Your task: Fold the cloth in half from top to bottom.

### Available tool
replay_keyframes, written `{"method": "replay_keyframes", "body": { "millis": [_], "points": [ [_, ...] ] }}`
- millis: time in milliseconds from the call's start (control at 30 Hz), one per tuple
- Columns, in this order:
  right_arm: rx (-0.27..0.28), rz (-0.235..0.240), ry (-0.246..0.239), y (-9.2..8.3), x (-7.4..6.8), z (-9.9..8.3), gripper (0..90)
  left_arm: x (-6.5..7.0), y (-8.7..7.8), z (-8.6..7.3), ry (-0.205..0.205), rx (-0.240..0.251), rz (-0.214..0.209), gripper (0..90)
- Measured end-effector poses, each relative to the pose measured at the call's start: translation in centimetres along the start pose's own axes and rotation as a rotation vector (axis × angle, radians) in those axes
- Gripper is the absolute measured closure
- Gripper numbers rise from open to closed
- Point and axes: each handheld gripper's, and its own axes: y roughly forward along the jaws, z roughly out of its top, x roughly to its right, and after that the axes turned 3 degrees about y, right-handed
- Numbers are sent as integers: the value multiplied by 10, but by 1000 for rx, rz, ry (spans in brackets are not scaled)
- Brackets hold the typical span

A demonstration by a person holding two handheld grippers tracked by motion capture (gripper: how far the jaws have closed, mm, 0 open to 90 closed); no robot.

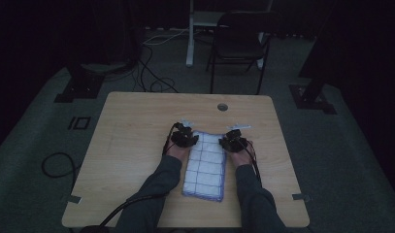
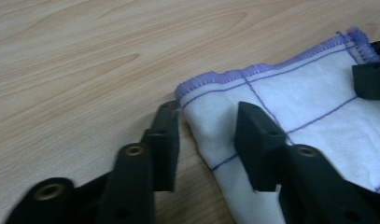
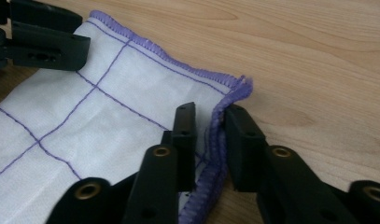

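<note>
The wooden table [image 1: 137, 145] carries a white cloth [image 1: 205, 165] with purple grid lines and a purple stitched hem, lying folded into a long strip near the middle of the table between the person's forearms. The work in hand appears to be folding this cloth; a lengthwise fold looks done, and the crosswise fold, judged from the layout, remains. Both tools are at the strip's far end, one per corner. The left gripper [image 2: 204, 135] stands partly open, straddling the far-left corner; the cloth edge lies in the gap, and neither jaw visibly presses on it. The right gripper [image 3: 211, 140] has narrowed around the raised purple hem [image 3: 215, 140] at the far-right corner; the hem stands between the jaws, touching or nearly touching them, but a firm pinch cannot be confirmed. Neither corner is lifted yet.
</note>
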Motion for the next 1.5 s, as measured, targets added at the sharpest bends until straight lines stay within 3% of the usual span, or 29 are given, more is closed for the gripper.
{"method": "replay_keyframes", "body": {
  "millis": [67, 167, 300, 400, 533, 600, 733, 1500],
  "points": [
    [1, 2, -2, 1, 0, 0, 788, 2, -1, 0, 9, -11, -8, 719],
    [9, 0, -6, 2, 0, 1, 797, -2, -3, -2, -22, -11, -30, 795],
    [21, 5, -13, 6, -1, 3, 811, -2, -5, -3, -19, -21, -19, 836],
    [20, 4, -21, 8, -3, 5, 823, -2, -8, -5, -13, -23, -17, 845],
    [21, 23, 2, 10, -2, 7, 844, -4, -10, -7, -18, -22, -22, 855],
    [24, 17, -1, 10, -4, 8, 849, -2, -12, -6, 8, -19, -1, 864],
    [33, 11, -3, 9, -5, 9, 853, -3, -12, -5, 8, -19, -2, 869],
    [89, 37, -33, -14, -4, 16, 853, 2, -29, 8, 29, 44, -2, 868]
  ]
}}
